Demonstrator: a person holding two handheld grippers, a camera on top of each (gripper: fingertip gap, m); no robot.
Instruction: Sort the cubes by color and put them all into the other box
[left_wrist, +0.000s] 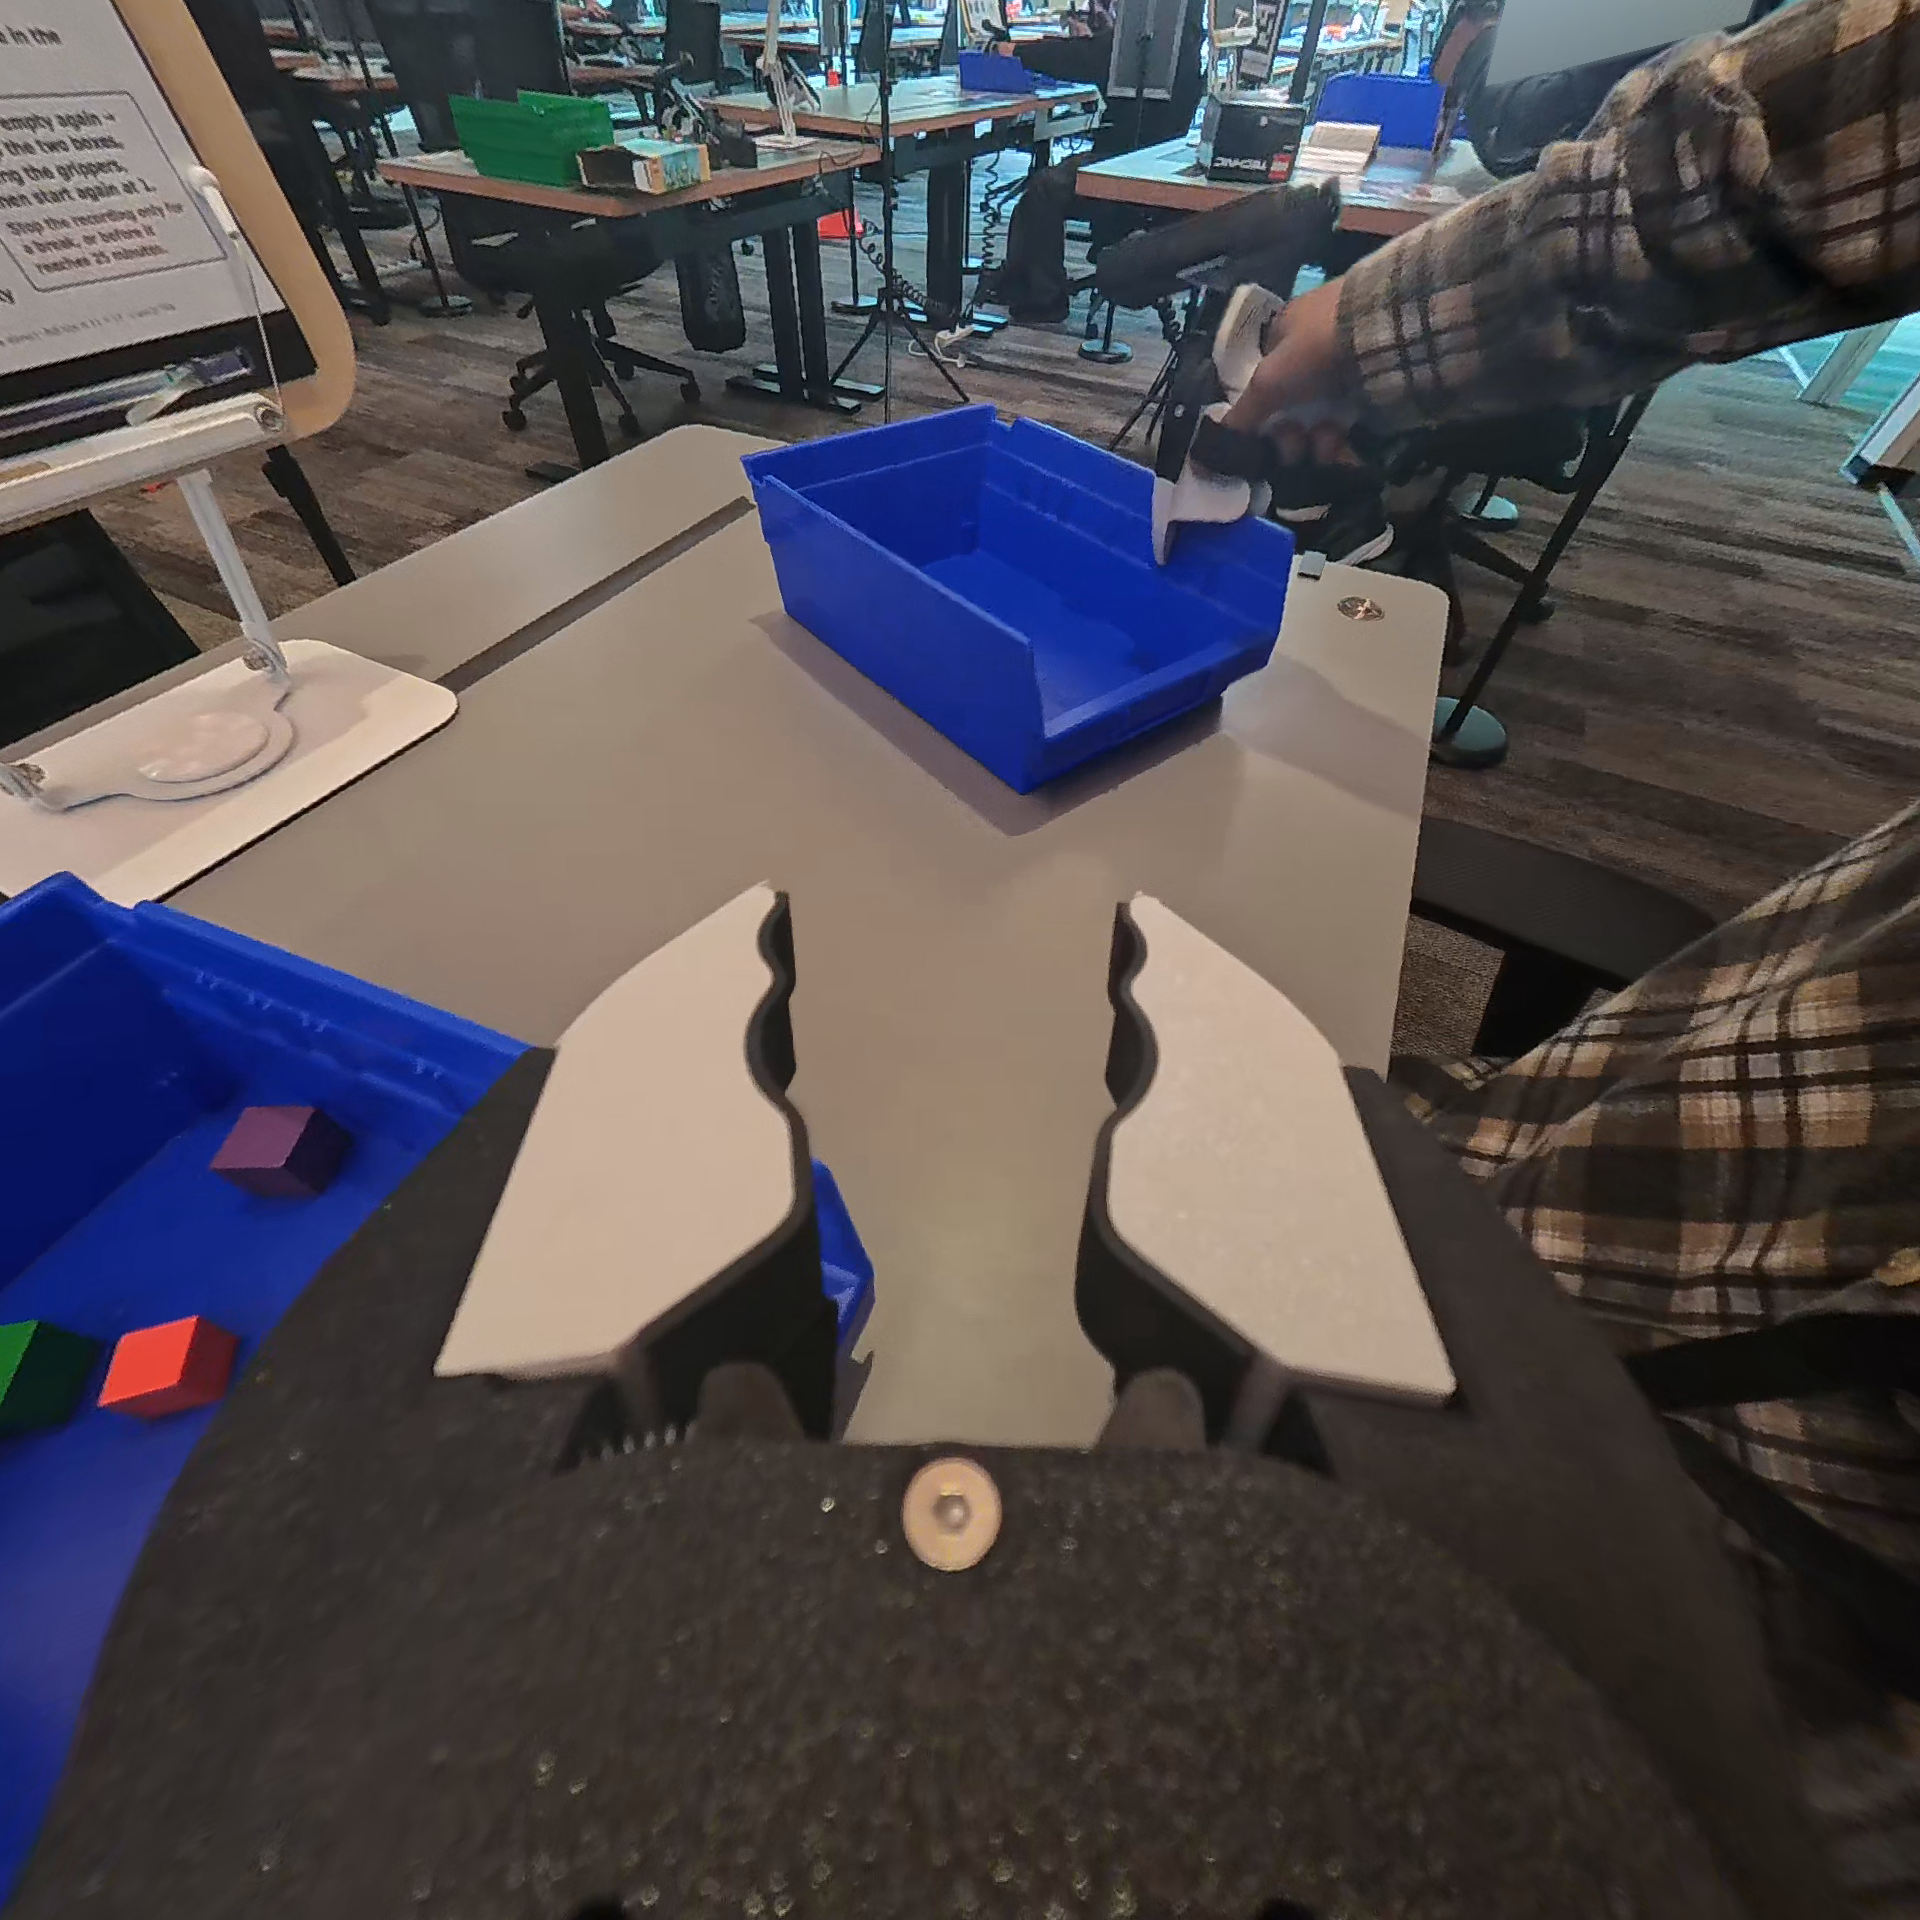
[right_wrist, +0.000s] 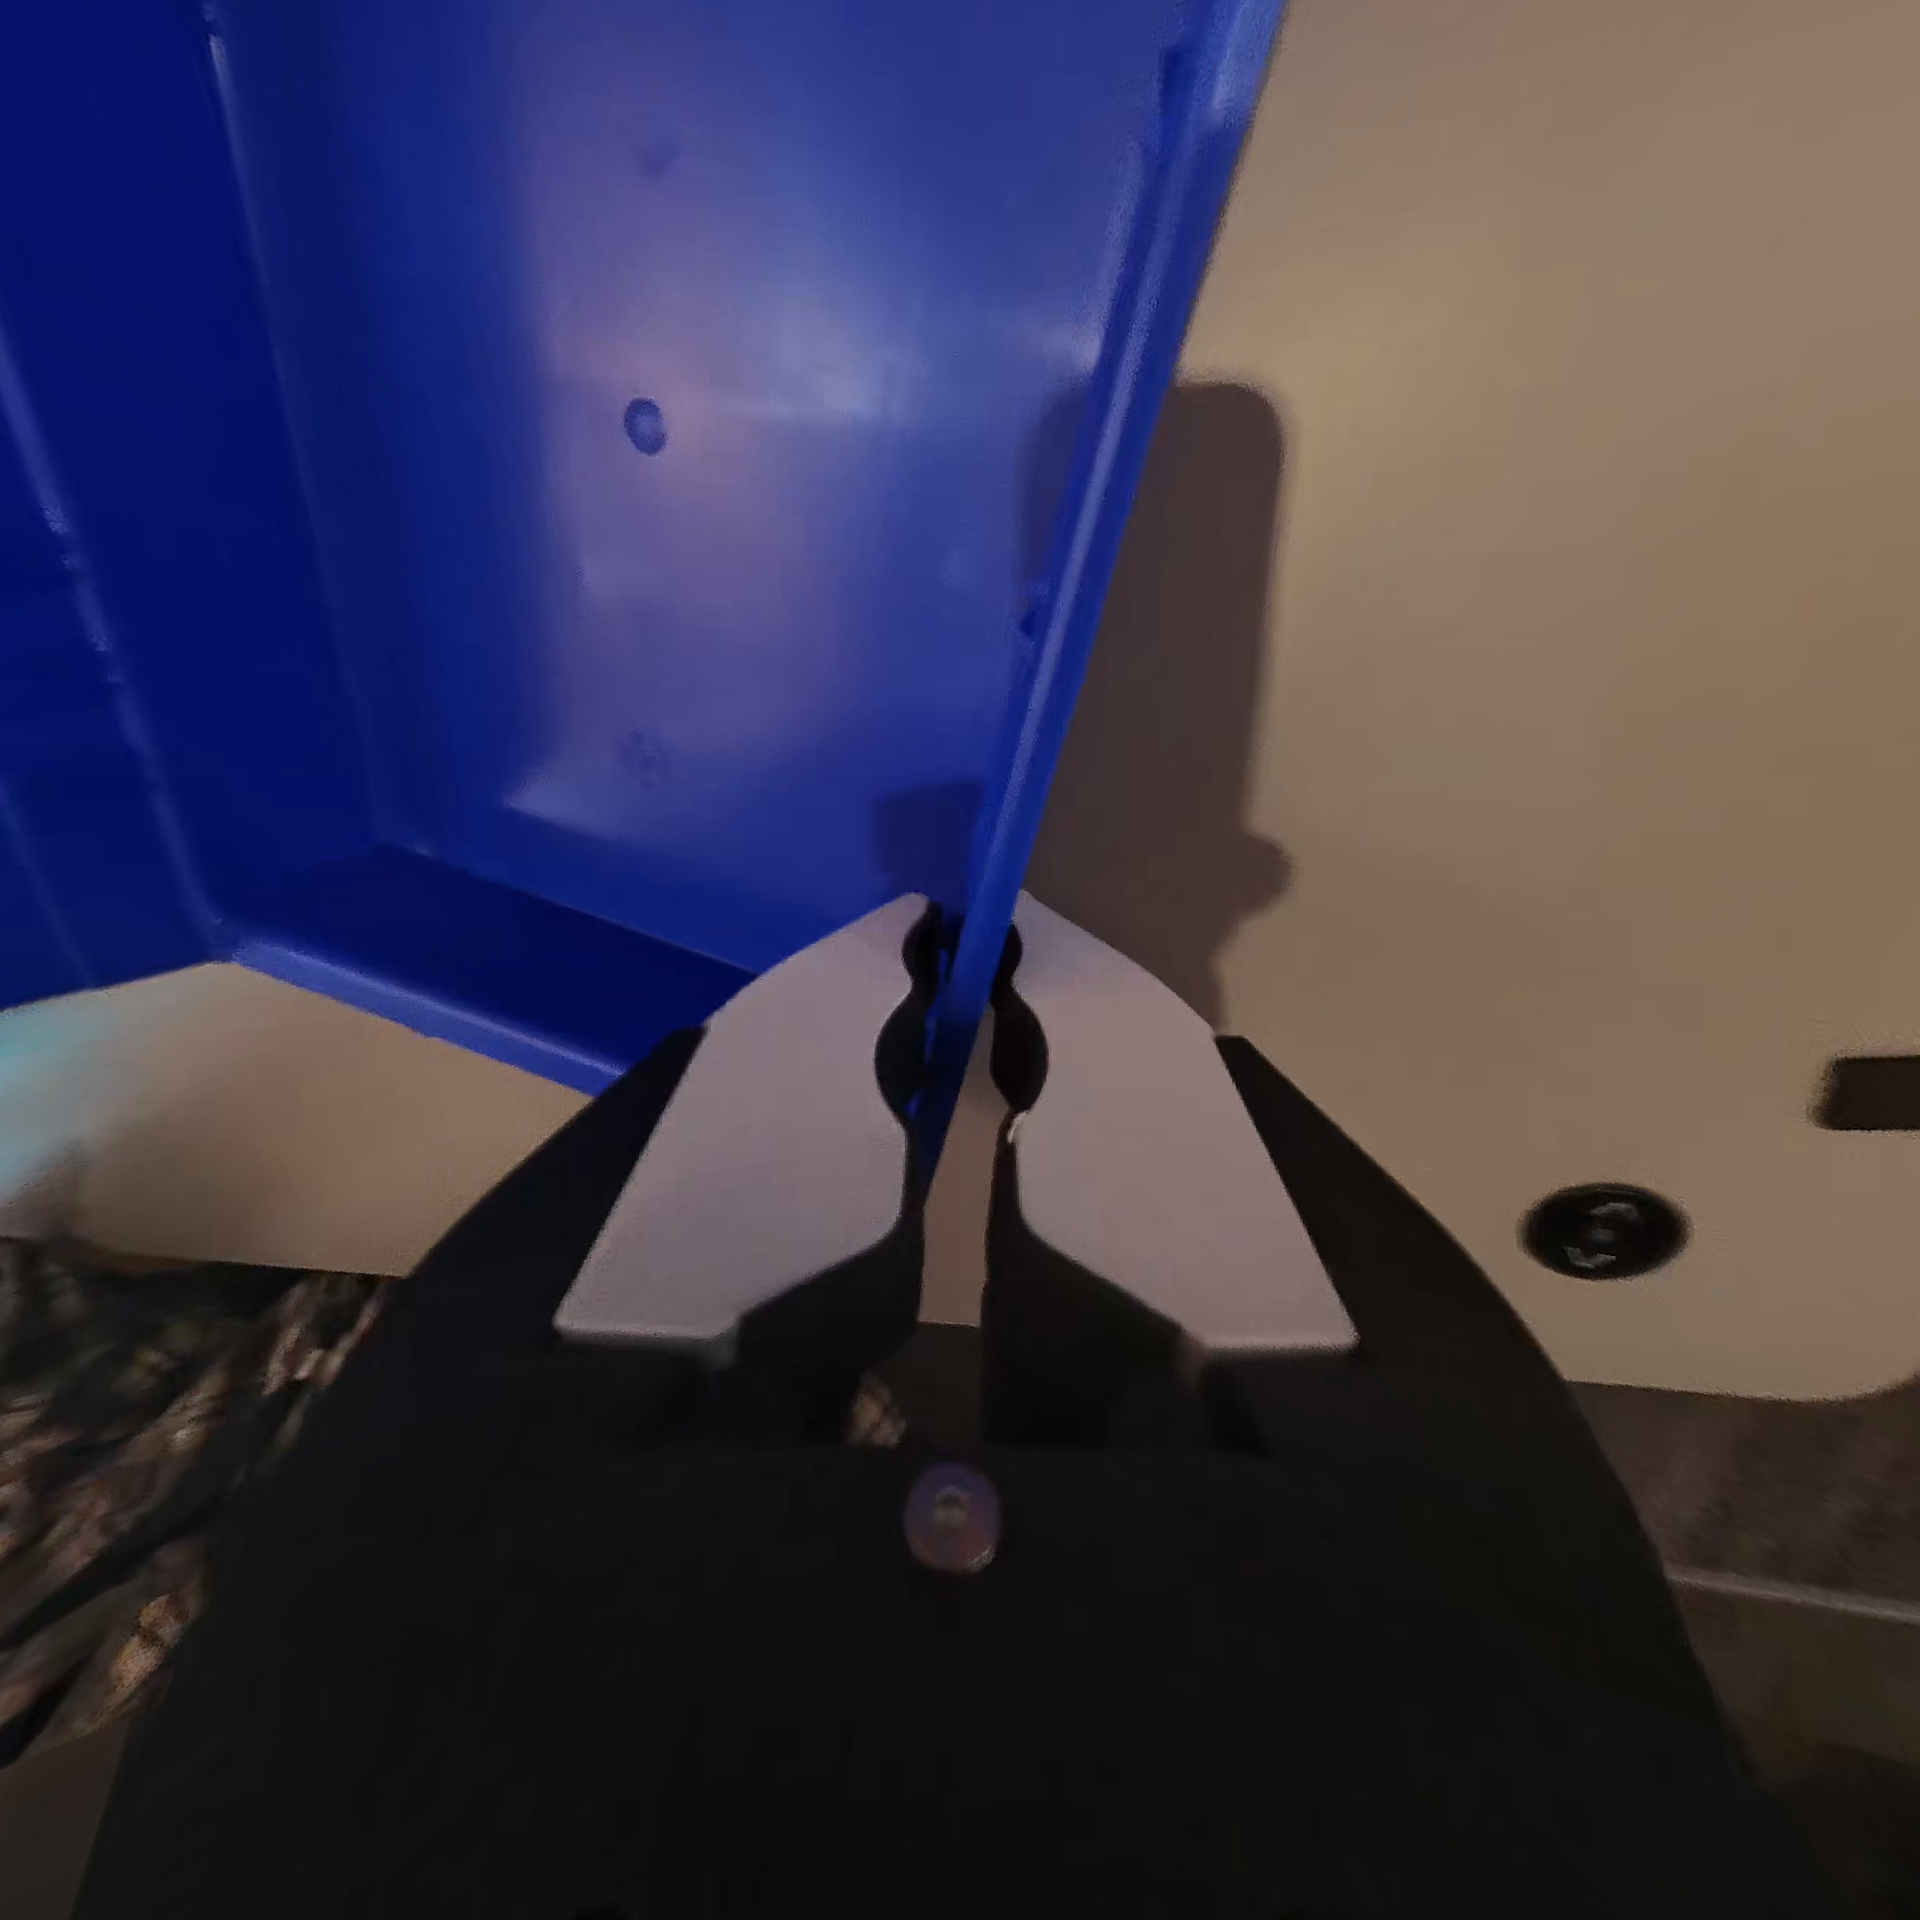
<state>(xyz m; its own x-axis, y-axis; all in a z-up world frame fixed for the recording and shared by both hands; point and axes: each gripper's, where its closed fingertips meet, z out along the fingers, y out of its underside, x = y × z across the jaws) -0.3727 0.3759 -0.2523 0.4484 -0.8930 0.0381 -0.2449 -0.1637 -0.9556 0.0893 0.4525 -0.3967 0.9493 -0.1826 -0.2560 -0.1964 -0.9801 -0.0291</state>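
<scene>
A blue box (left_wrist: 83, 1039) at the lower left holds a purple cube (left_wrist: 281, 1148), an orange-red cube (left_wrist: 171, 1363) and a green cube (left_wrist: 36, 1371). My left gripper (left_wrist: 951, 935) is open and empty above the grey table, just right of that box. A second blue box (left_wrist: 935, 613) sits empty at the far middle of the table. My right gripper (right_wrist: 961, 930) is shut on that box's side wall (right_wrist: 1081, 582); in the left wrist view it shows at the box's far right corner (left_wrist: 1174, 530).
A white stand (left_wrist: 208, 717) with a framed instruction sheet (left_wrist: 114, 197) stands at the left. The table's right edge (left_wrist: 1418, 790) drops to carpet. A plaid sleeve (left_wrist: 1714, 1143) lies at the right. Desks and chairs fill the background.
</scene>
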